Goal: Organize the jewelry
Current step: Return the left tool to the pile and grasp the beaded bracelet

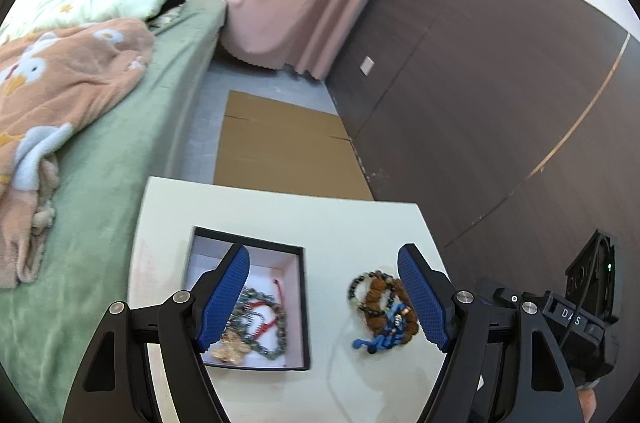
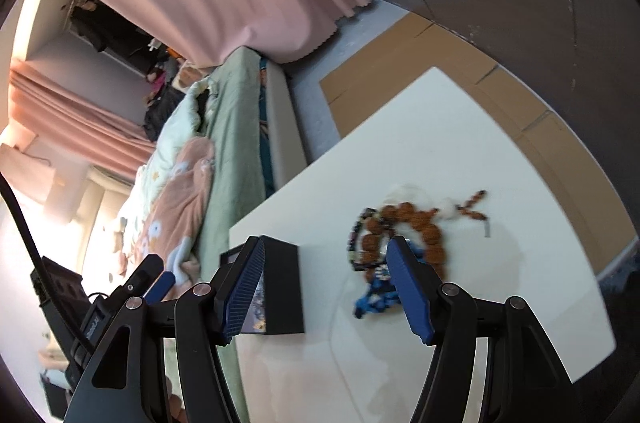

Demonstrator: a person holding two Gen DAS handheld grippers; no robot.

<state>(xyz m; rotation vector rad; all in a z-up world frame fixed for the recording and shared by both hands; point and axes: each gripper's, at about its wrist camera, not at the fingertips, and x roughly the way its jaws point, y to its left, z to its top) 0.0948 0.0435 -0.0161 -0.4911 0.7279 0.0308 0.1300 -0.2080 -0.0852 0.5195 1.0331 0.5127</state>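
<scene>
Hovering above the black box [image 1: 244,303], I held my left gripper [image 1: 324,299] wide open. My right gripper [image 2: 326,287], likewise spread, angled over the bracelets [image 2: 394,239] beside that box.

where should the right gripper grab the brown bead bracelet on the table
Grip the brown bead bracelet across its far arc, coming straight down from above. It lies flat on the table, so only its strand offers an edge. That far side is free, while the near side tangles with the blue cord and dark bracelet. The right gripper is already open.
</scene>
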